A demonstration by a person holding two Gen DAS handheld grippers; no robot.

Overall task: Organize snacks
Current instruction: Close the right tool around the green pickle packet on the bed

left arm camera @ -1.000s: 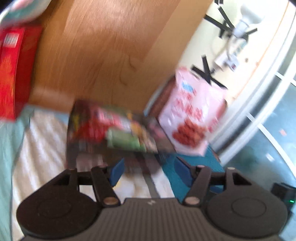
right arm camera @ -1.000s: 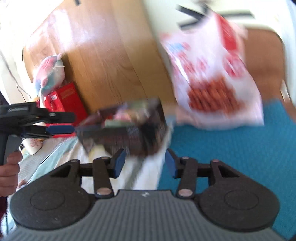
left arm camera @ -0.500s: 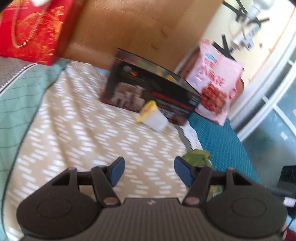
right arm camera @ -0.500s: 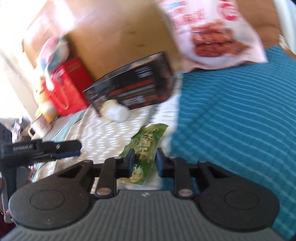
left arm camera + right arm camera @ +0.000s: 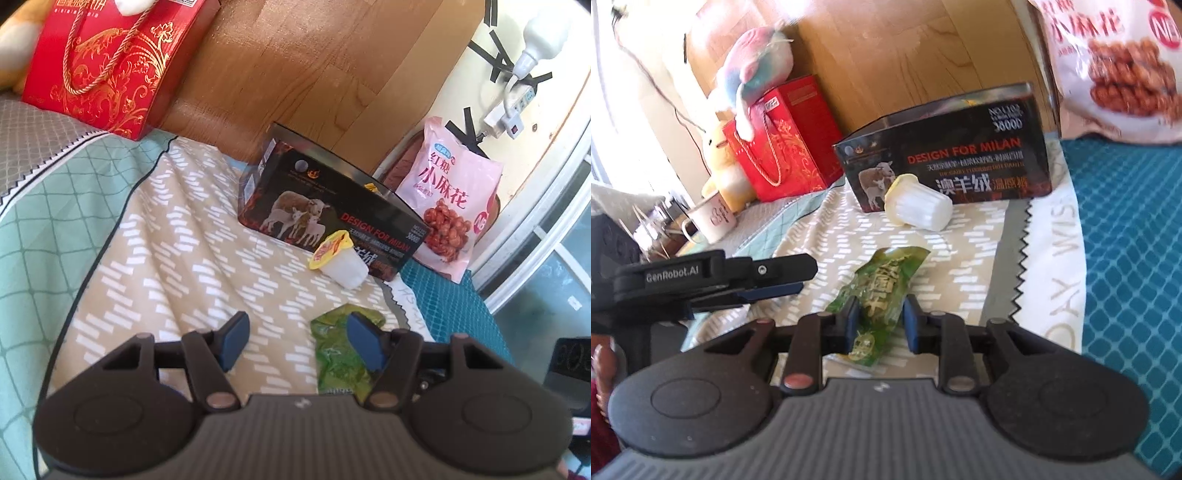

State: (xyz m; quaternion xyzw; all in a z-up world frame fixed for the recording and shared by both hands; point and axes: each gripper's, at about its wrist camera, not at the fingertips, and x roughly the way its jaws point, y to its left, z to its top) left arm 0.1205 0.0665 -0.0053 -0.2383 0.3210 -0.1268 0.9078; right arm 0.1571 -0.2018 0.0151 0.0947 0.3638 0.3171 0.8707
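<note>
In the left wrist view we start at the far left, where a red gift bag [image 5: 110, 62] leans against the wooden headboard [image 5: 314, 74]. Below it a green checked quilt [image 5: 48, 229] borders the beige patterned blanket [image 5: 177, 251]. Our left gripper [image 5: 297, 341] hangs over the blanket with its blue pads spread wide and nothing between them. Further right a black box [image 5: 332, 218] printed with sheep stands near the headboard. A jelly cup [image 5: 340, 258] with a yellow lid lies on its side, touching the box front. Nearer to us a green snack packet [image 5: 340, 354] lies on the blanket, partly behind our right-hand pad. At the far right a pink snack bag [image 5: 450, 206] leans upright on the teal mat [image 5: 454, 306].

In the right wrist view the left gripper [image 5: 783, 273] enters from the left edge, above the blanket [image 5: 827, 240]. A white mug [image 5: 713, 218] and a plush toy [image 5: 753, 74] sit beyond it. Centre frame, our right gripper [image 5: 878, 325] has its pads closed in on the green snack packet [image 5: 882, 284], one at each side; the packet's far end rests on the blanket. The jelly cup [image 5: 919, 206] and black box [image 5: 945, 166] lie beyond, the teal mat [image 5: 1130, 266] to the right.
</note>
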